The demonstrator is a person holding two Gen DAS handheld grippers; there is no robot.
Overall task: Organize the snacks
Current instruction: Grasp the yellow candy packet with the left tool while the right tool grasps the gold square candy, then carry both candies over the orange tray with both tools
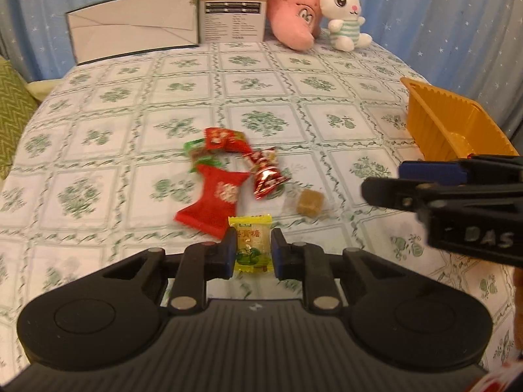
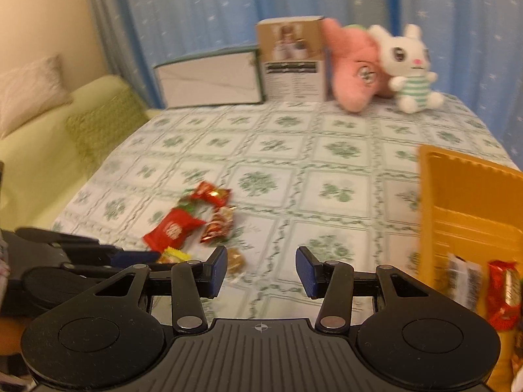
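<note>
A yellow wrapped candy (image 1: 251,247) lies on the flowered tablecloth (image 1: 261,98), and my left gripper (image 1: 252,253) is shut on it, a blue pad against each side. Just beyond it sit a big red packet (image 1: 214,201), a smaller red packet (image 1: 225,138), a green-ended one (image 1: 196,152), a shiny red-and-gold candy (image 1: 266,174) and a brown cube in clear wrap (image 1: 310,208). My right gripper (image 2: 261,271) hovers open over bare cloth with nothing between its fingers, the brown cube (image 2: 235,261) by its left finger. The orange tray (image 2: 470,196) at the right holds a few snacks (image 2: 501,289).
At the table's far edge stand a white flat box (image 1: 134,23), a tall cardboard box (image 1: 233,6), a pink plush (image 1: 294,16) and a white rabbit plush (image 1: 345,13). A green sofa with a cushion (image 2: 29,88) is at the left. Blue curtains hang behind.
</note>
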